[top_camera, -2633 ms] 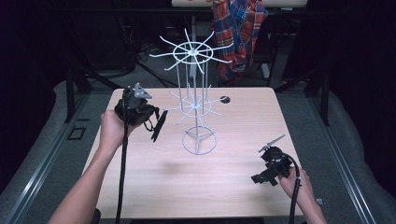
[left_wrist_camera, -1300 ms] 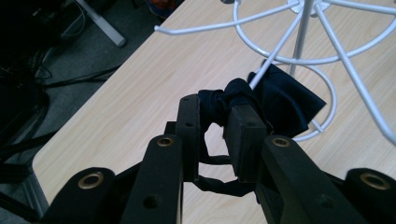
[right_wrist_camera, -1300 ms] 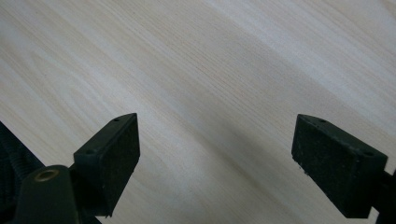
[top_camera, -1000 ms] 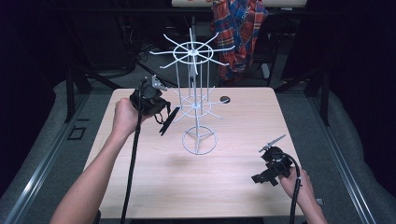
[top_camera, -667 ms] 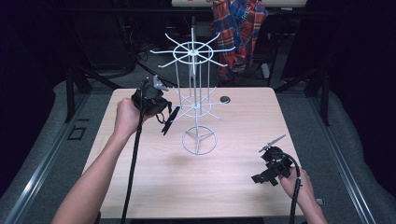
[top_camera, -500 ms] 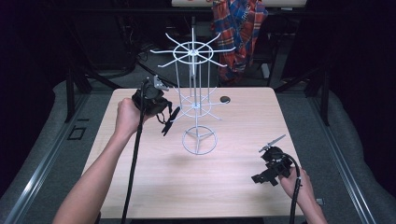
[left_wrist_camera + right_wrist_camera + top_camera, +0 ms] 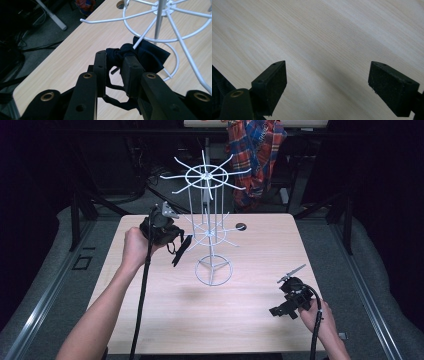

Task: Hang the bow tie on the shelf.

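Currently the dark navy bow tie (image 7: 140, 53) sits pinched at its knot between the closed jaws of the left gripper (image 7: 116, 67), up against a lower-tier prong of the white wire rack (image 7: 210, 232), left of the rack's pole over the far-left part of the table (image 7: 250, 310). It looks light, soft and floppy with a thin strap dangling below, so I'd judge the knot the only firm place to grip; wings and strap will sag and may snag on the wires. Right gripper (image 7: 328, 87) rests near-right, jaws wide apart, holding nothing.
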The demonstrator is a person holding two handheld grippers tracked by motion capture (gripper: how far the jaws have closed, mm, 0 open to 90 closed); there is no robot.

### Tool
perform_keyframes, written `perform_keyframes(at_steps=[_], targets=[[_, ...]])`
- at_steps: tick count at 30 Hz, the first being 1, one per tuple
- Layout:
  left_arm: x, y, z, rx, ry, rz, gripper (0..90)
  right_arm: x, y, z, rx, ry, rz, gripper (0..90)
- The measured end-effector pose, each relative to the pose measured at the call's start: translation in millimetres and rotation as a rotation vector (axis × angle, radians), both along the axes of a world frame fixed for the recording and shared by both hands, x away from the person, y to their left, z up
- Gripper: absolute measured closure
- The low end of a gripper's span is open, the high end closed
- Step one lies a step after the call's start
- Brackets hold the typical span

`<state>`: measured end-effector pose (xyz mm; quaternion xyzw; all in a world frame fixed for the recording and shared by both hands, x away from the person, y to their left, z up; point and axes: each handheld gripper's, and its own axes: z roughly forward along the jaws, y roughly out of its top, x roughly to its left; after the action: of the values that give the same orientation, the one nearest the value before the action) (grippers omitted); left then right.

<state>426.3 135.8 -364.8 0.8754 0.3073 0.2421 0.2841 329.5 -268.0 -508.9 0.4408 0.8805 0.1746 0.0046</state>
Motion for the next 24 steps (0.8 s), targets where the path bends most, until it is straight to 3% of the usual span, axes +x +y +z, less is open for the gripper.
perform_keyframes(at_steps=[4,6,11,18,24], targets=[[-0.9,4.6,2.4,-0.008,-0.008,-0.010,75.5,0.1,-0.1,-0.3,0.000,0.001,-0.001,15.1],[-0.1,7.3,2.7,-0.012,-0.017,-0.041,75.5,0.1,0.0,-0.2,0.000,0.000,-0.001,15.1],[5.0,13.3,1.0,-0.008,-0.067,-0.056,75.4,-0.2,0.4,-0.6,0.001,-0.003,-0.006,15.1],[16.2,16.6,-6.4,-0.019,-0.130,-0.119,74.6,0.2,0.2,-0.6,0.002,0.002,-0.003,15.1],[25.5,12.6,-14.6,-0.037,-0.106,-0.153,73.7,0.2,0.2,-1.0,0.005,0.001,-0.002,15.1]])
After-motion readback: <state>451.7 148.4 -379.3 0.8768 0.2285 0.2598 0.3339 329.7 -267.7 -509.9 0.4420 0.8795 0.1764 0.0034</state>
